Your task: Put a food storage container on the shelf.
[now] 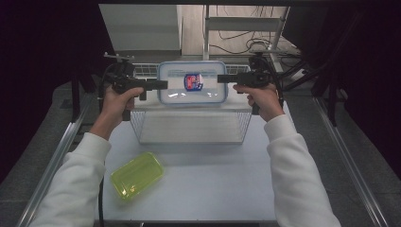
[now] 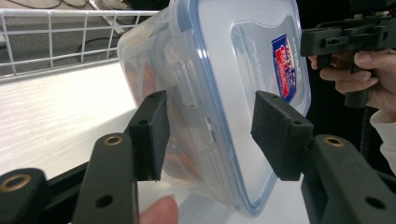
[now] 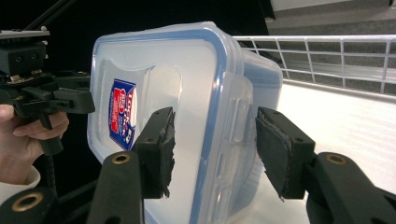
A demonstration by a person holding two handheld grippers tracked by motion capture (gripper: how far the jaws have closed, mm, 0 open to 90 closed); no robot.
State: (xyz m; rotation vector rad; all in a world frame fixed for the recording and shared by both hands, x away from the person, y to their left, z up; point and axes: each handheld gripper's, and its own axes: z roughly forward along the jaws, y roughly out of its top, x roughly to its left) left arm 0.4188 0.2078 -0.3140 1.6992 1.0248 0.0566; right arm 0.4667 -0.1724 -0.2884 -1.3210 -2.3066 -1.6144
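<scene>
While you have both grippers at the clear lidded box, it sits on top of the wire basket. Your left gripper and right gripper each straddle 1 end of it, jaws about half open, pads just off the plastic. Setting it down looks done; you have the yellow-green container, on the table, left untouched.

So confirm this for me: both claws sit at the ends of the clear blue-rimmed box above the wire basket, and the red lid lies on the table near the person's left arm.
One thing is wrong: the lid is yellow-green, not red, as the high view shows. The rest stands: the left claw and right claw sit at the ends of the clear blue-rimmed box above the wire basket, and the lid lies near the person's left arm.
</scene>
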